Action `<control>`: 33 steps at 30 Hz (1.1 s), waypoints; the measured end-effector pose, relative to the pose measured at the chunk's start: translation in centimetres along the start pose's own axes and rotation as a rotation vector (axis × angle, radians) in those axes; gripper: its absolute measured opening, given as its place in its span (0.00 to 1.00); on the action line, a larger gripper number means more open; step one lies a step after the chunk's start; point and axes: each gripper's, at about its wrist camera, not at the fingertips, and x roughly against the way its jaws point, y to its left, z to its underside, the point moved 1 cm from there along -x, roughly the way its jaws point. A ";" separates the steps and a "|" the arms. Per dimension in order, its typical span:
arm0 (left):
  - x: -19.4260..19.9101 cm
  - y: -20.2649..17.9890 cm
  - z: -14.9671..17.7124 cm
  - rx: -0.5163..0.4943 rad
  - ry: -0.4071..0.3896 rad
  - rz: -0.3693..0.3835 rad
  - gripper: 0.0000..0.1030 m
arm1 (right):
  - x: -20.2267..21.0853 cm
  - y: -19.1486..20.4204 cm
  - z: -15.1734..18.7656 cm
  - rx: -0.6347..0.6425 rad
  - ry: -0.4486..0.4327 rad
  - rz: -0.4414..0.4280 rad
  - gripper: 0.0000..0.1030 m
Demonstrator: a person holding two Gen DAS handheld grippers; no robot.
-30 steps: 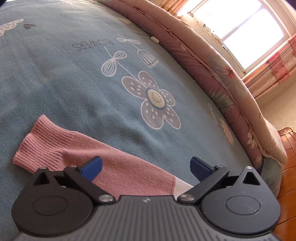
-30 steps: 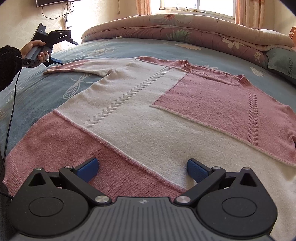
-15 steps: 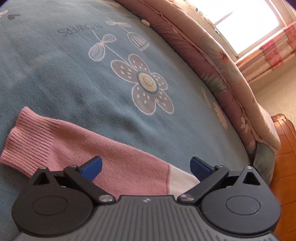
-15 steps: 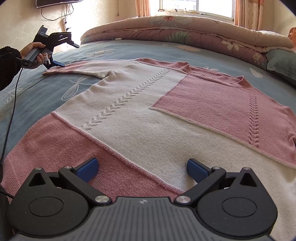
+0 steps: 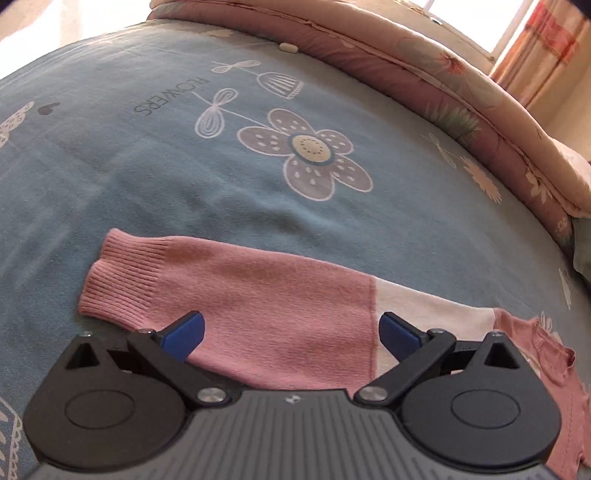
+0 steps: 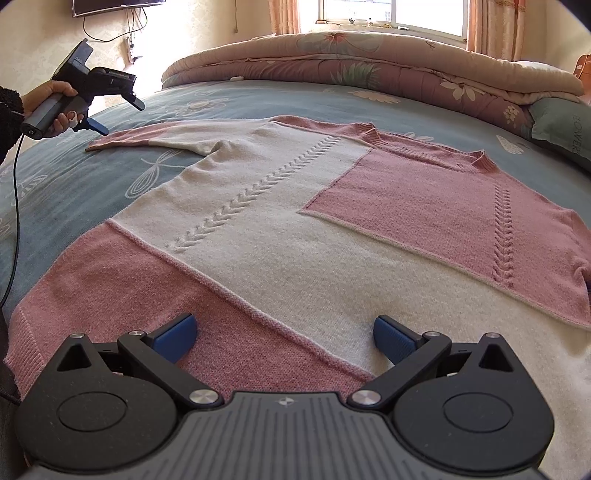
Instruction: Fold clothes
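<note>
A pink and cream knit sweater (image 6: 295, 229) lies flat, front up, on the blue bed sheet (image 6: 92, 184). Its left sleeve (image 5: 258, 291) stretches out with the ribbed pink cuff (image 5: 122, 277) at the end. My left gripper (image 5: 291, 332) is open and hovers just above the pink part of that sleeve; it also shows in the right wrist view (image 6: 114, 114), held over the cuff end. My right gripper (image 6: 284, 336) is open and empty, low over the sweater's pink hem band (image 6: 110, 280).
A rolled pink floral quilt (image 6: 369, 62) lies along the head of the bed under a window (image 6: 391, 11). A blue pillow (image 6: 561, 129) sits at the right. The sheet has flower prints (image 5: 306, 151). A cable (image 6: 14, 206) hangs from the left gripper.
The left gripper has lifted and turned, so the sleeve now lies level and fuller in its view. The right gripper has stayed over the hem. Both stay open.
</note>
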 end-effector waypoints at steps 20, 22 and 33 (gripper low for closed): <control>-2.1 -8.1 6.3 -0.349 -0.026 0.021 0.98 | 0.2 0.0 0.2 0.007 -0.011 -0.001 1.00; -1.8 -8.5 5.0 -0.284 -0.029 0.080 0.98 | 0.2 0.1 0.2 0.007 -0.011 0.001 1.00; -4.9 -11.7 5.6 -0.226 0.001 0.223 0.99 | 0.1 -0.1 0.1 0.009 -0.003 -0.002 1.00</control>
